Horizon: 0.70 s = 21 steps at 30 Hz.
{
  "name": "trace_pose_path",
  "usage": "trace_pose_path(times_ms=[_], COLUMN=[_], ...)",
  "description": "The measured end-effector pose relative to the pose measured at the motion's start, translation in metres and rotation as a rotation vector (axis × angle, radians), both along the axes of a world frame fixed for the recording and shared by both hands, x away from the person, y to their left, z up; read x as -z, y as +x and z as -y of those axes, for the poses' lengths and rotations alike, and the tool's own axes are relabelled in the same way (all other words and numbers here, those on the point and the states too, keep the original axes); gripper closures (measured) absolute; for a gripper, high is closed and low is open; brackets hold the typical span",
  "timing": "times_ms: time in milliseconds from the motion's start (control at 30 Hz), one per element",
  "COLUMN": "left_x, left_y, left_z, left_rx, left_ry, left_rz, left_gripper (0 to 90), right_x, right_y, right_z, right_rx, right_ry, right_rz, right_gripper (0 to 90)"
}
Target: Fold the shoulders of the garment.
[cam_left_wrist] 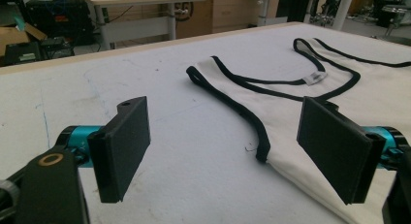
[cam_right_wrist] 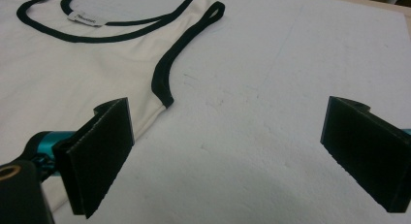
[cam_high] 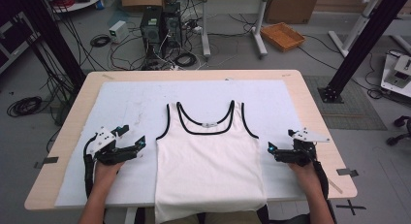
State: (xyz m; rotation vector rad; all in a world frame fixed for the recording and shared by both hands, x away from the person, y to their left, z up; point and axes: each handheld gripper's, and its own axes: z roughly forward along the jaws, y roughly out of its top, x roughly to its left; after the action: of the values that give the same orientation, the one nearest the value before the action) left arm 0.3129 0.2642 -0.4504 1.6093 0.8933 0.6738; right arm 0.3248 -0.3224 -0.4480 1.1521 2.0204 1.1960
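A white tank top [cam_high: 208, 156] with black trim lies flat, face up, on the white mat [cam_high: 126, 107], its hem hanging over the table's near edge. The left gripper [cam_high: 138, 142] rests just left of it, the right gripper [cam_high: 272, 149] just right. Both have jaws apart, holding nothing.

A white mat [cam_high: 126, 107] covers most of the wooden table [cam_high: 310, 112]. Beyond it, an orange tray [cam_high: 282, 36] sits on the floor (right of a desk's legs), near two computer towers [cam_high: 161, 24] amid tangled cables [cam_high: 104, 40].
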Motion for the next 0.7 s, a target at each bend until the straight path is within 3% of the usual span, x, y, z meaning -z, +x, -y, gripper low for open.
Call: trace_pose_path(times_ms=[600,700], left_x=[0.0000,-0.0001], left_y=[-0.0002,-0.0005], left_z=[0.0009,0.0027], left_rx=[-0.006,-0.006], left_ry=[0.008,0.029], left_rz=[-0.002,0.004], left_gripper=[19.6,19.6], right_x=[0.0004,-0.0004], right_y=[0.0023,0.0037], right_z=[-0.0016,-0.0031], right_rx=[0.017,0.041], right_ry=[-0.019,-0.030], right_rz=[-0.019,-0.029], right_gripper=[4.2,4.2])
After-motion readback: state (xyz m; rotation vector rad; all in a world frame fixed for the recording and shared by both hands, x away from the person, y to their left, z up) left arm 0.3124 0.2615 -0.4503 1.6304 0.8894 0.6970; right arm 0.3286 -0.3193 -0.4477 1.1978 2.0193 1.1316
